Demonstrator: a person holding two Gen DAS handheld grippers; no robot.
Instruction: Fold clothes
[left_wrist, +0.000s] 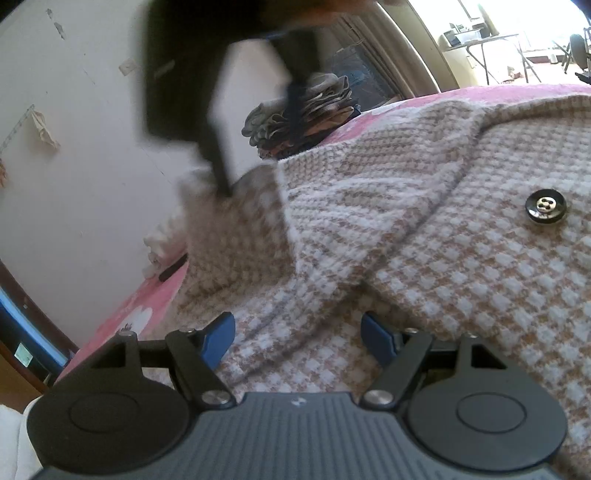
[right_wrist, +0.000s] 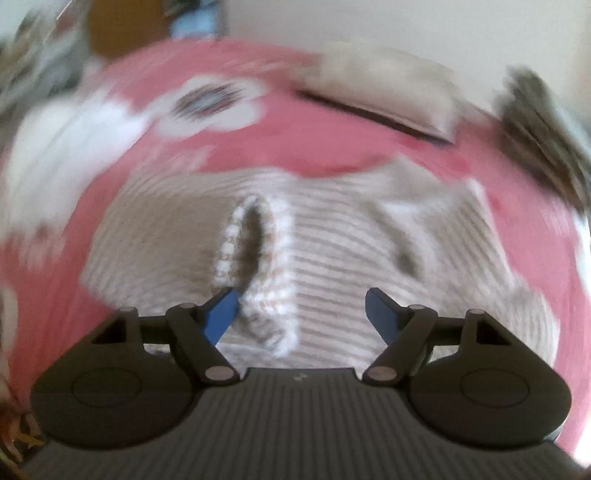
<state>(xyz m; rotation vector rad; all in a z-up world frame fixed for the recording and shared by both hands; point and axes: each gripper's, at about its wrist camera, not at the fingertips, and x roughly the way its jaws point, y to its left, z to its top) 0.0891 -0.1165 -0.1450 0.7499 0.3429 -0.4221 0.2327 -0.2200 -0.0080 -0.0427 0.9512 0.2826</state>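
Observation:
A beige-and-white houndstooth knit cardigan (left_wrist: 424, 258) with a black button (left_wrist: 546, 205) lies spread on the pink bed cover (left_wrist: 140, 314). My left gripper (left_wrist: 299, 338) hovers low over its front panel, open, with nothing pinched. The dark, blurred body of the right tool (left_wrist: 177, 74) hangs above the cardigan's sleeve (left_wrist: 236, 236) at the bed's left edge. The right wrist view is blurred. There my right gripper (right_wrist: 301, 312) stands open over the cardigan (right_wrist: 332, 251). The sleeve cuff's opening (right_wrist: 255, 236) lies just beyond its left finger (right_wrist: 221, 314), not gripped.
A stack of folded grey and dark clothes (left_wrist: 306, 107) sits at the bed's far side, seen again as a dark pile (right_wrist: 543, 122). A folded beige piece (right_wrist: 384, 85) lies beside it. A white wall (left_wrist: 74, 166) runs close along the left. A doorway (left_wrist: 480, 40) opens behind.

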